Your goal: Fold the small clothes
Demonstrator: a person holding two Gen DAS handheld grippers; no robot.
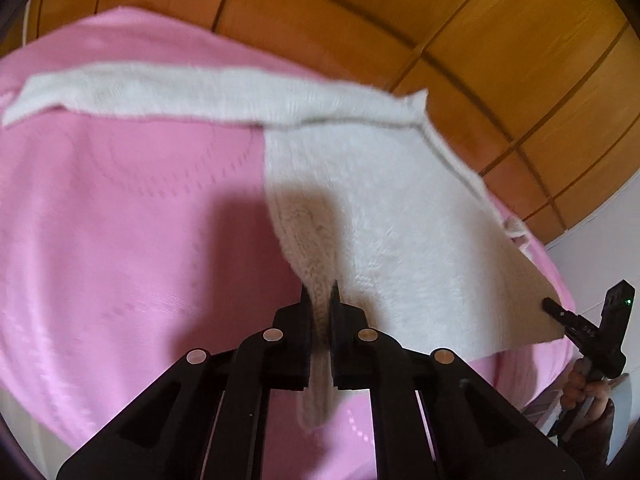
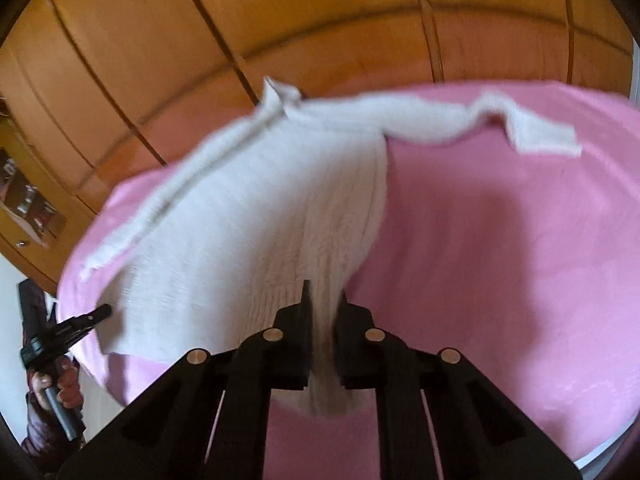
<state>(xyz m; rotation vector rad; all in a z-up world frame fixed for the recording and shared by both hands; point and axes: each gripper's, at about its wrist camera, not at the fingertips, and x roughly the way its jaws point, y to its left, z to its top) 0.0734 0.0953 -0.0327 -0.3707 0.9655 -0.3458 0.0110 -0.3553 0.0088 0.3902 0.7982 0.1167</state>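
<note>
A small white knit sweater [image 1: 392, 208] is lifted at its bottom hem above a pink bedspread [image 1: 120, 208]. My left gripper [image 1: 320, 300] is shut on one hem corner. My right gripper [image 1: 550, 305] shows at the right edge, pinching the other corner. One sleeve [image 1: 160, 92] lies stretched to the left on the bedspread. In the right wrist view my right gripper [image 2: 323, 300] is shut on the sweater [image 2: 260, 208], and my left gripper [image 2: 105, 311] holds the far corner at left. The sleeve [image 2: 532, 128] trails to the right.
A wooden panelled wardrobe [image 1: 480, 40] stands behind the bed and also fills the top of the right wrist view [image 2: 320, 20]. The pink bedspread [image 2: 500, 240] covers the whole bed. A white wall [image 1: 600, 248] is at the right.
</note>
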